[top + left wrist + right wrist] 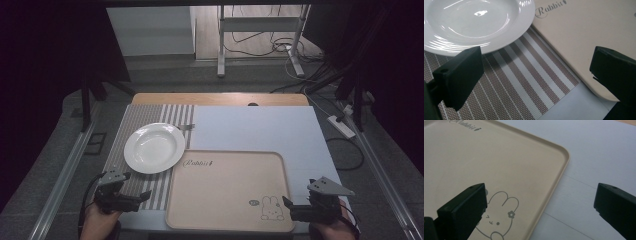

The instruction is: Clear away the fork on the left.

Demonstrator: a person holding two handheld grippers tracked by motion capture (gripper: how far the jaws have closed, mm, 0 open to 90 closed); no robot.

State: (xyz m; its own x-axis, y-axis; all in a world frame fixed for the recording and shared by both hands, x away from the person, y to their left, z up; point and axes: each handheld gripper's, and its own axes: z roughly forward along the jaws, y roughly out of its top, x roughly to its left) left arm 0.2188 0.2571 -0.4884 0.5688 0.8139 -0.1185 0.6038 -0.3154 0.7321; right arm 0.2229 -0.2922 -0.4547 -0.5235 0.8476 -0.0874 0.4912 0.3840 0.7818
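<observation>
Round white ceramic plate lies on striped woven placemat, left half of table, just ahead of left gripper; jaws apart, empty. Right gripper, jaws apart, straddles beige square rabbit-print tray's near right edge.

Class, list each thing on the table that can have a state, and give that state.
Plate: upright, empty, on the striped mat.
Tray: flat, empty, beside the plate.
Left gripper: open, holding nothing.
Right gripper: open, holding nothing.
</observation>
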